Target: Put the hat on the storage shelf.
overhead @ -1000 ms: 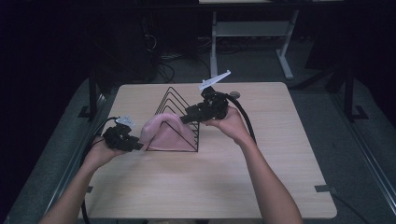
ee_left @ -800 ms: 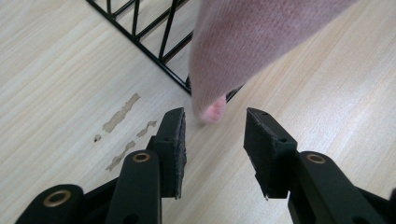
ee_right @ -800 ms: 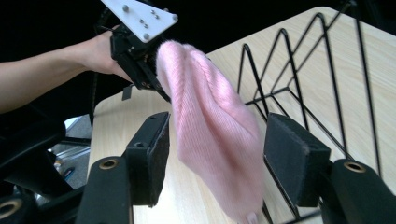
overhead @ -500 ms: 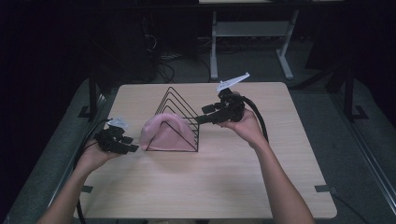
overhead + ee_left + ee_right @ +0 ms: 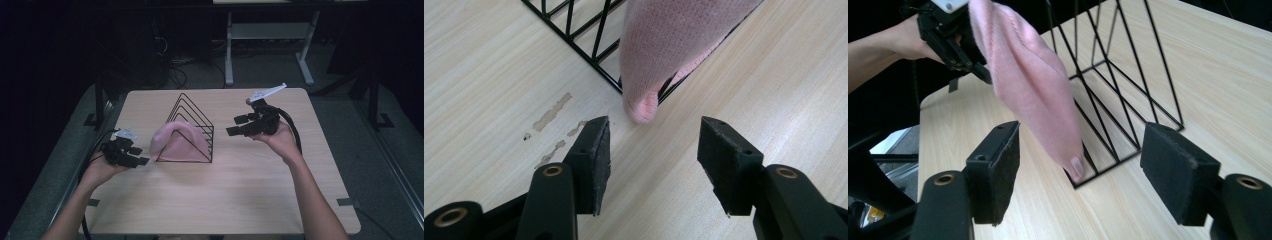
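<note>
A pink knitted cloth point(image 5: 175, 141) hangs draped over the near end of a black wire triangular rack point(image 5: 192, 120) in the middle of the wooden table point(image 5: 225, 195). Its cuff end point(image 5: 641, 107) touches the table just beyond the rack's corner. My left gripper point(image 5: 136, 156) is left of the rack, open and empty, a short way from the cloth point(image 5: 674, 45). My right gripper point(image 5: 239, 125) hovers right of the rack, open and empty, facing the cloth point(image 5: 1033, 85) and the rack point(image 5: 1128, 75). The left gripper point(image 5: 950, 37) sits behind the cloth in the right gripper view.
Scuffed patches point(image 5: 551, 112) mark the tabletop near my left gripper. Beyond the table's far edge stands a white table frame point(image 5: 265, 35) with cables point(image 5: 185, 65) on the dark floor. Metal legs point(image 5: 100, 100) stand at the table's left.
Both grippers have drawn away from the rack, the left one leftward and toward the person, the right one rightward. The pink cloth stays draped on the rack.
</note>
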`<action>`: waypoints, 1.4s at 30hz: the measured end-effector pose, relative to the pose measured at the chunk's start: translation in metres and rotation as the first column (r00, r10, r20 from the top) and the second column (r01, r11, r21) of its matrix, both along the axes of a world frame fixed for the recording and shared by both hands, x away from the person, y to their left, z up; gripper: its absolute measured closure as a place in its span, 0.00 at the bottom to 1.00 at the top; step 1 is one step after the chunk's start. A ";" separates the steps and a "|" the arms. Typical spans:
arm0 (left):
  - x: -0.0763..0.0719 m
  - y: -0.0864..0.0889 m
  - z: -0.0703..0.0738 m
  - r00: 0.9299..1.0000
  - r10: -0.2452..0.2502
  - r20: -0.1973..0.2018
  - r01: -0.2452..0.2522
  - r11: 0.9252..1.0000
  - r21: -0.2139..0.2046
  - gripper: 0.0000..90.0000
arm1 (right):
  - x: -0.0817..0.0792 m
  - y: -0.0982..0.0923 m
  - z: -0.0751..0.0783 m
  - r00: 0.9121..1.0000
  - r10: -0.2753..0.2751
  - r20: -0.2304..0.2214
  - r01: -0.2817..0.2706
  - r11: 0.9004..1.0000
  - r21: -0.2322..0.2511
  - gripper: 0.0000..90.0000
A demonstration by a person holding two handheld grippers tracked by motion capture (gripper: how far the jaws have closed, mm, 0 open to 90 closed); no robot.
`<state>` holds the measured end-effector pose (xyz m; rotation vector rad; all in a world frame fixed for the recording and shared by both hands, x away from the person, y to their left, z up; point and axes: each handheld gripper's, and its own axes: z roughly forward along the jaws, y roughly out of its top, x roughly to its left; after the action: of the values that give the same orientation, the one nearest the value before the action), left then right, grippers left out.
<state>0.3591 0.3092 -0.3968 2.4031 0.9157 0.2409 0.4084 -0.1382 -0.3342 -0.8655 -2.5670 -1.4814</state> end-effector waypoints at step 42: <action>-0.017 0.000 -0.004 0.999 0.031 0.018 -0.030 0.998 -0.051 0.31 | -0.043 -0.110 -0.062 0.973 -0.217 -0.086 0.214 0.976 -0.034 0.30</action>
<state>0.3423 0.3096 -0.4004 2.3384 0.9389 0.2487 0.3658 -0.2486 -0.3960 -1.2192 -2.4991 -1.4264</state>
